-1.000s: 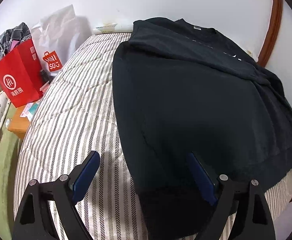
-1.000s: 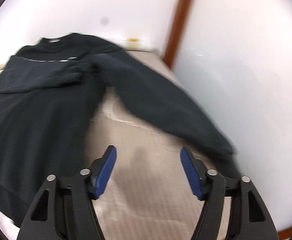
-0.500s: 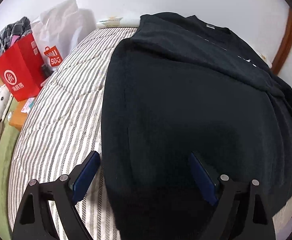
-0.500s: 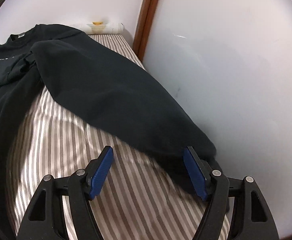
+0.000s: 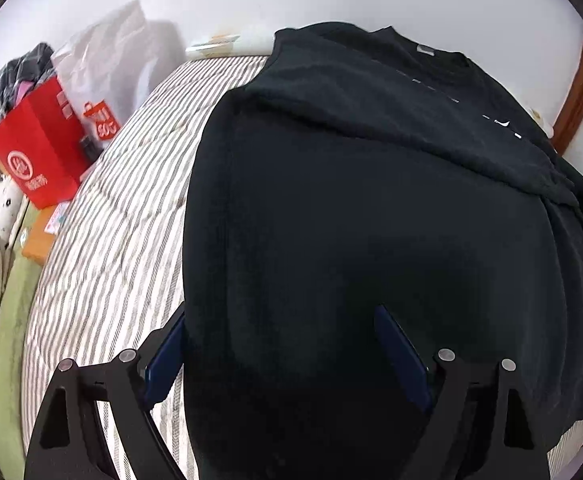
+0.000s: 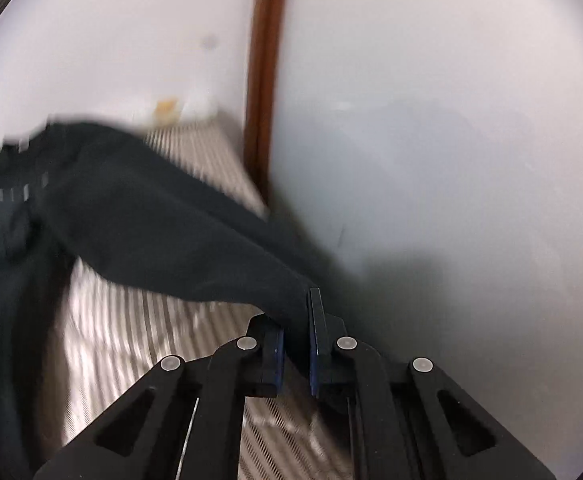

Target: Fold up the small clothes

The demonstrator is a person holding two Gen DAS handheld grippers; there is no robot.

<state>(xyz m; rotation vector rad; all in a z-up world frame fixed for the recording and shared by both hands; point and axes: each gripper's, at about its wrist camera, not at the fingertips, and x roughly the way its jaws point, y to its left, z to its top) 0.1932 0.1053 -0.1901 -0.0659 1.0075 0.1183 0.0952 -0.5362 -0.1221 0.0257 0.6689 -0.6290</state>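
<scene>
The right gripper [image 6: 296, 344] is pinched tight on the end of a sleeve [image 6: 195, 256], near 6 o'clock in its view. The sleeve runs up toward 10 o'clock to the black sweater [image 5: 371, 220].

The left gripper [image 5: 287, 348] is wide apart over the sweater's bottom edge. The sweater lies flat on the striped bed [image 5: 119, 220]. Far off at 10 o'clock stand a red bag [image 5: 37, 148] and a white bag [image 5: 107, 76].

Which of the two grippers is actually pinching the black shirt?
The right gripper: its jaws are shut on the black shirt's sleeve. The left gripper is wide open over the shirt's body.
</scene>
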